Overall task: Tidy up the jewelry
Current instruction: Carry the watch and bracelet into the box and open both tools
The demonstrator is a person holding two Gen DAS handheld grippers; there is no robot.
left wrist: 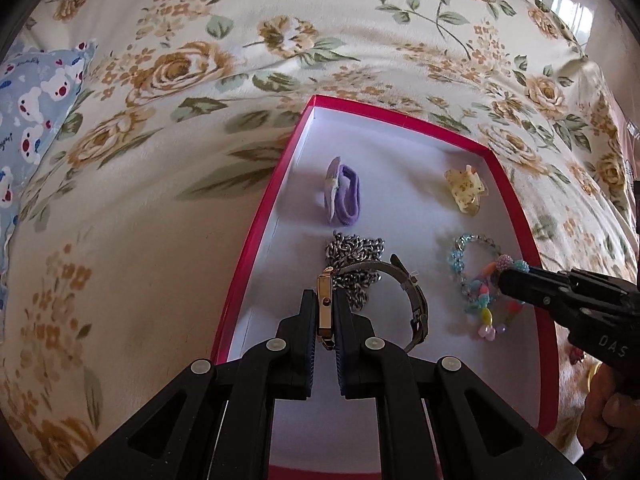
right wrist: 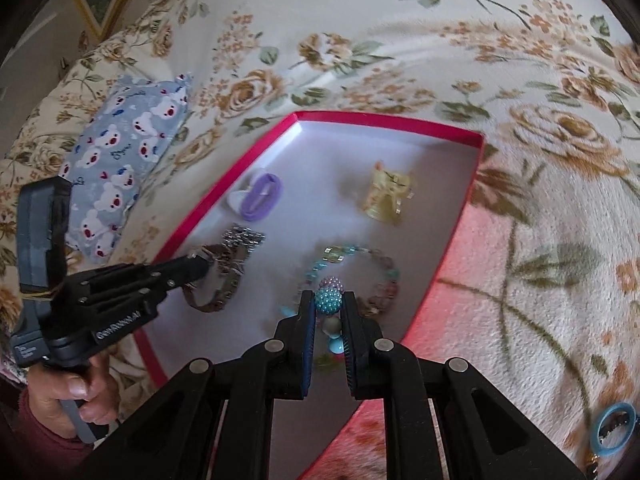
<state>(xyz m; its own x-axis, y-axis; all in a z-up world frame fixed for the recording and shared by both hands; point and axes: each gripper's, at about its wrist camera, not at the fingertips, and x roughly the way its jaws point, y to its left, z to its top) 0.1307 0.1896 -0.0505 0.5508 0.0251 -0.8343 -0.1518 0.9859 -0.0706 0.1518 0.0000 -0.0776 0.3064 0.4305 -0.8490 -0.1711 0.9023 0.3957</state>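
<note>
A red-rimmed box (left wrist: pixel 256 236) with a white floor lies on a floral blanket; it also shows in the right wrist view (right wrist: pixel 456 236). My left gripper (left wrist: pixel 325 300) is shut on the gold case of a wristwatch (left wrist: pixel 325 308), whose strap (left wrist: pixel 416 296) curves right over a silver chain (left wrist: pixel 354 252). My right gripper (right wrist: pixel 329 300) is shut on a blue beaded ball (right wrist: pixel 329 300) of a colourful bead bracelet (left wrist: pixel 486 304) inside the box. A purple hair tie (left wrist: pixel 346 196) and a yellow hair claw (left wrist: pixel 466 192) lie further back.
A blue bear-print pouch (right wrist: pixel 124 160) lies left of the box. A blue ring (right wrist: pixel 614 430) sits on the blanket at the right. The floral blanket (left wrist: pixel 160 160) surrounds the box.
</note>
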